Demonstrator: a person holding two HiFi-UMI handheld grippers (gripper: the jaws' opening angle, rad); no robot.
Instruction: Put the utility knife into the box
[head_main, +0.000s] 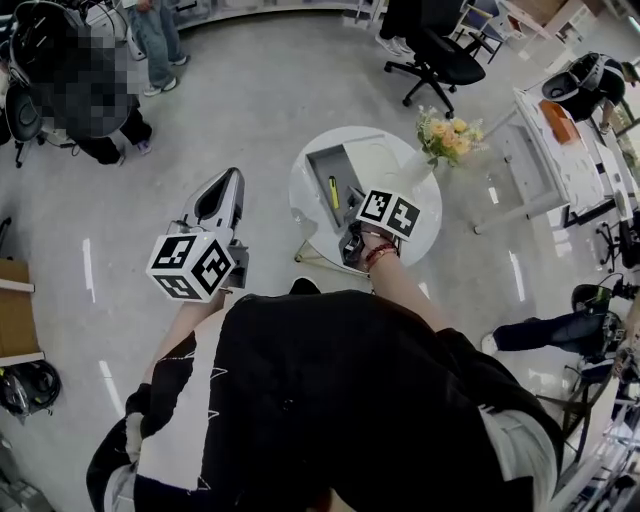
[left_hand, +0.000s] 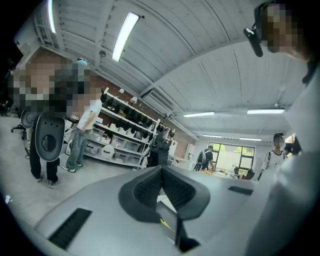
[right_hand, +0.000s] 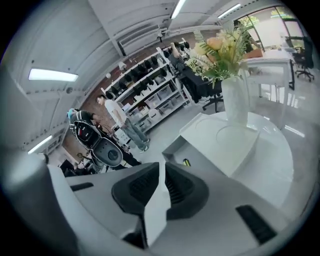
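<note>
a person in a black top, seen from above, holds a two-jaw tool in each hand over a pale grey floor. at far left, other people stand at the edge of the room. the left gripper hangs over bare floor, left of the table and well apart from it, pointing away from the person, with its marker cube nearest the body. its dark ribbed jaws are clenched together at the tips and hold nothing. to the right stands a round white table. on it lies an open grey box, set toward the table's left side. the utility knife, yellow with a dark tip, lies inside the box on its floor, lengthwise, with no tool touching it. the right gripper is over the near edge of the table, just beside the near right corner of the box, tilted downward toward it. its jaws stand a narrow slit apart with nothing between them, so the tool has released and is empty. the hand that carries it wears a red band at the wrist. farther right on the table is a vase of flowers, yellow and pale blooms with green leaves. beyond the table, far right, stands a black office chair.
</note>
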